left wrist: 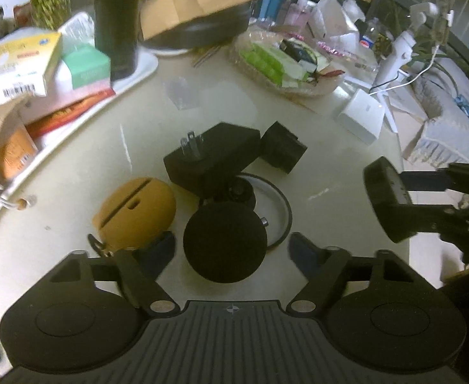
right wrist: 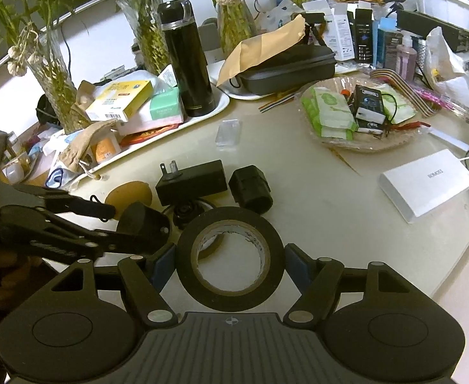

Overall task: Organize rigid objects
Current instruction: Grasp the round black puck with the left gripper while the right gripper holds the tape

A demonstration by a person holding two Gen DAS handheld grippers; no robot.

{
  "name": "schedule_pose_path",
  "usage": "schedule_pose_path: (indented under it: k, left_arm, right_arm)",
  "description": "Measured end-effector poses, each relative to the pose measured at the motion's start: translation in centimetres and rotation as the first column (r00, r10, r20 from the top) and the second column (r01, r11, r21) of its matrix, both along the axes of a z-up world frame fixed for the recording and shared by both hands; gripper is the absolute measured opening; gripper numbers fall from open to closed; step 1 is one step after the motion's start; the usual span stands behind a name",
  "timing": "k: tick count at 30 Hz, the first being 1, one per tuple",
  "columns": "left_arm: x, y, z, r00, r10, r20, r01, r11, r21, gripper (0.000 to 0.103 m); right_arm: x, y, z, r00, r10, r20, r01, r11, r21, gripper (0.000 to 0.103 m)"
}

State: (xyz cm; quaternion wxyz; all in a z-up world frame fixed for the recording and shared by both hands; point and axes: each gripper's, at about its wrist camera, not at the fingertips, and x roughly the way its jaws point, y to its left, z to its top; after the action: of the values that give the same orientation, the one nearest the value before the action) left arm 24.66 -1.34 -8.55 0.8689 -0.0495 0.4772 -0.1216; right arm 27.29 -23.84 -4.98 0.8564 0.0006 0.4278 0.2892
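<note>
My right gripper [right wrist: 229, 264] pinches black tape roll [right wrist: 229, 257], frame centre; my left gripper [left wrist: 231, 252] spread around black disc [left wrist: 224, 241]. Risk: loose disc skids into power adapter [left wrist: 212, 156].

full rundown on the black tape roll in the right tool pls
The black tape roll is a wide ring of matte black tape on a brown cardboard core; white printed lining shows inside the core. It sits between the blue pads of the right tool, its hole facing the camera, held above the pale tabletop. The pads meet its outer edge on both sides; nothing else touches it. In the left wrist view it shows edge-on as a dark disc, off to the right of the clutter.
</note>
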Motion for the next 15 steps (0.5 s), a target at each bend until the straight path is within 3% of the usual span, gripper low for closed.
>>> schedule_pose_path:
  k: [4,15]
  left_arm:
    - [0.4,0.1,-0.5,0.999,0.027,-0.018,-0.028,1.000,-0.006,0.058]
    - [-0.7,0.5,1.0,0.998,0.058,0.032,-0.057,0.998,-0.014,0.056]
  right_arm:
    - [-0.3,-0.1,0.2,1.000,-0.003,0.005,0.003,1.000,0.003,0.075]
    - [-1.1,-0.6,1.0,1.000,-0.018,0.010,0.018,1.000,0.015,0.075]
